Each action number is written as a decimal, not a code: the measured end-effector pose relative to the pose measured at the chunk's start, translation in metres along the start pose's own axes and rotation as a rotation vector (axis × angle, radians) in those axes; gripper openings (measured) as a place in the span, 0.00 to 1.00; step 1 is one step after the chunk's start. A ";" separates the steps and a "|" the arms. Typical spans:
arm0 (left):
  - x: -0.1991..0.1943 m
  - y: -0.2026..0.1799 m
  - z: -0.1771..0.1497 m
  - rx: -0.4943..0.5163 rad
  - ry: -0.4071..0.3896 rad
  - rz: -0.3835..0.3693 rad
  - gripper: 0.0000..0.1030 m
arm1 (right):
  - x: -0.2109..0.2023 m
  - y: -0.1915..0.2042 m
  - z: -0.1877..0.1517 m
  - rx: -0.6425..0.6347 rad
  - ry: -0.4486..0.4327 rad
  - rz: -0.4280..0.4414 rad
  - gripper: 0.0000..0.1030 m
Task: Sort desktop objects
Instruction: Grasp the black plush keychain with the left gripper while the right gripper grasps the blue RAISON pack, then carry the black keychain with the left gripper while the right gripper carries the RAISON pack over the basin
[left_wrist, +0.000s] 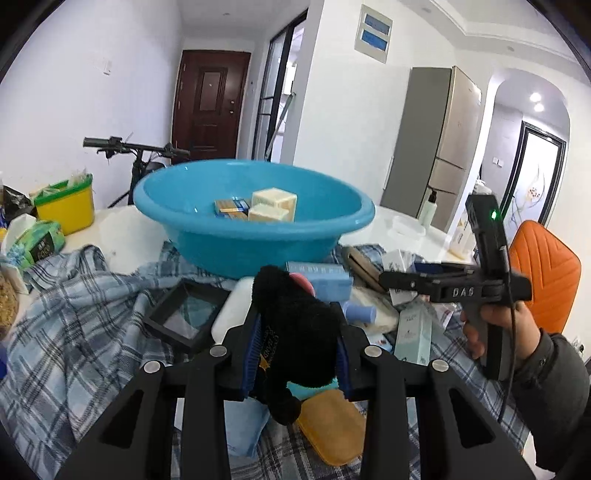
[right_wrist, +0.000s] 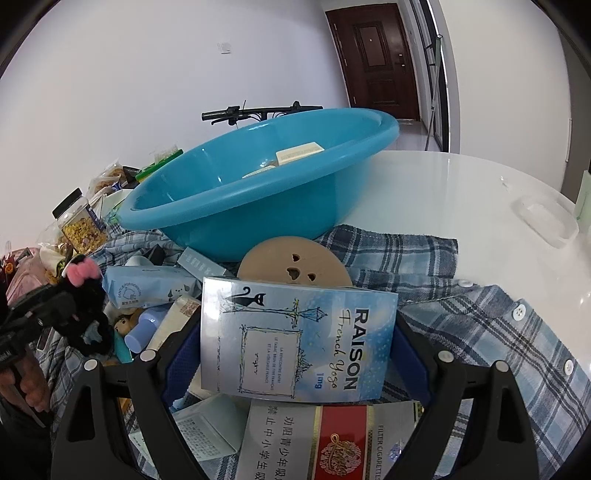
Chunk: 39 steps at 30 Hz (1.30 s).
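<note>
My left gripper (left_wrist: 295, 347) is shut on a black plush toy (left_wrist: 295, 317) with a pink bow and holds it above the pile, in front of the blue basin (left_wrist: 255, 254). The toy also shows at the left of the right wrist view (right_wrist: 79, 299). My right gripper (right_wrist: 297, 350) is shut on a light blue RAISON cigarette box (right_wrist: 299, 339), held upright above the clutter. The basin (right_wrist: 236, 206) holds cream boxes (left_wrist: 273, 205) and a small orange-blue pack (left_wrist: 231, 208). The right gripper also appears in the left wrist view (left_wrist: 384, 277).
A plaid shirt (left_wrist: 74, 317) covers the white table (right_wrist: 461, 184). Loose items lie on it: a black frame (left_wrist: 184, 317), a wooden disc (right_wrist: 295, 264), a red cigarette carton (right_wrist: 332, 443), pale blue packs (right_wrist: 147, 288). A yellow tub (left_wrist: 68, 206) and a jar (right_wrist: 79, 221) stand at the left.
</note>
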<state>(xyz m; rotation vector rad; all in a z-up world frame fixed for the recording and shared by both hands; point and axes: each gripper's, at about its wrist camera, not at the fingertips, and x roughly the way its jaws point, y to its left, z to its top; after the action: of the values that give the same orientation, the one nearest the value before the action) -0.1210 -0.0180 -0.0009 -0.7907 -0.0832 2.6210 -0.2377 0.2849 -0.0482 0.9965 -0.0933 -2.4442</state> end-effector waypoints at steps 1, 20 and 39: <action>-0.003 -0.001 0.003 0.003 -0.005 0.004 0.35 | 0.000 0.000 0.000 0.001 0.000 0.000 0.87; -0.015 -0.023 0.068 0.072 -0.043 0.093 0.36 | 0.003 0.005 -0.001 -0.022 0.012 -0.002 0.87; 0.021 -0.015 0.145 0.059 -0.100 0.134 0.36 | 0.004 0.005 -0.003 -0.029 0.025 -0.002 0.87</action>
<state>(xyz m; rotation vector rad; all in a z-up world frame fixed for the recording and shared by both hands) -0.2108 0.0128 0.1125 -0.6666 0.0202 2.7753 -0.2357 0.2794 -0.0518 1.0148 -0.0480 -2.4273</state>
